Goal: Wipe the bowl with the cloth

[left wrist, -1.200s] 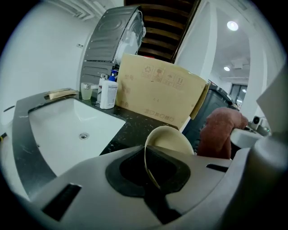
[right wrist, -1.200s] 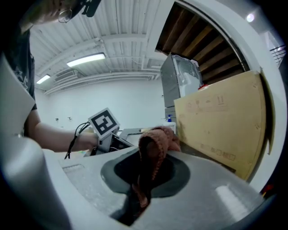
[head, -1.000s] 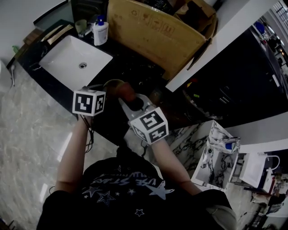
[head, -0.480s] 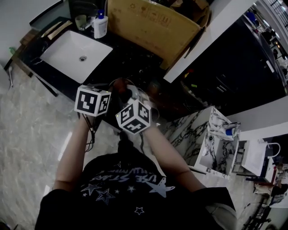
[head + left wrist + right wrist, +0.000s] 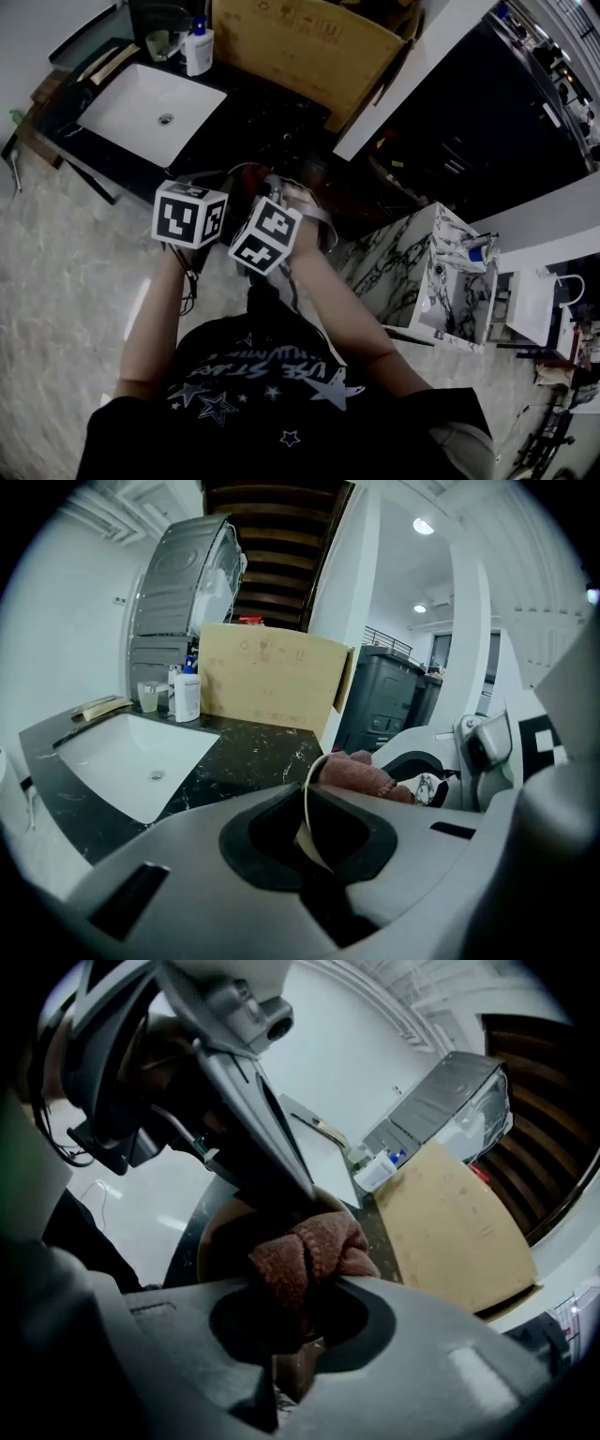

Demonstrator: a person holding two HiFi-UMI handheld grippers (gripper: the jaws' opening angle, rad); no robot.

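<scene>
Currently, the left tongs (image 5: 314, 847) are pinching the bowl (image 5: 217, 1235) by its thin rim beside the black counter (image 5: 253, 122). The right tongs (image 5: 291, 1335) are clamping the cloth (image 5: 314, 1251) and pressing it inside (hard scrubbing risks twisting the rim loose and dropping the bowl).

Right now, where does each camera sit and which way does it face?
Head view: on the head, facing steeply down at the sink; forearms, shirt show.
Left gripper view: on left gripper, along its jaws clamping the bowl rim.
Right gripper view: on right gripper, jaws clamping the cloth.
Both gripper views share bowl and cloth.
</scene>
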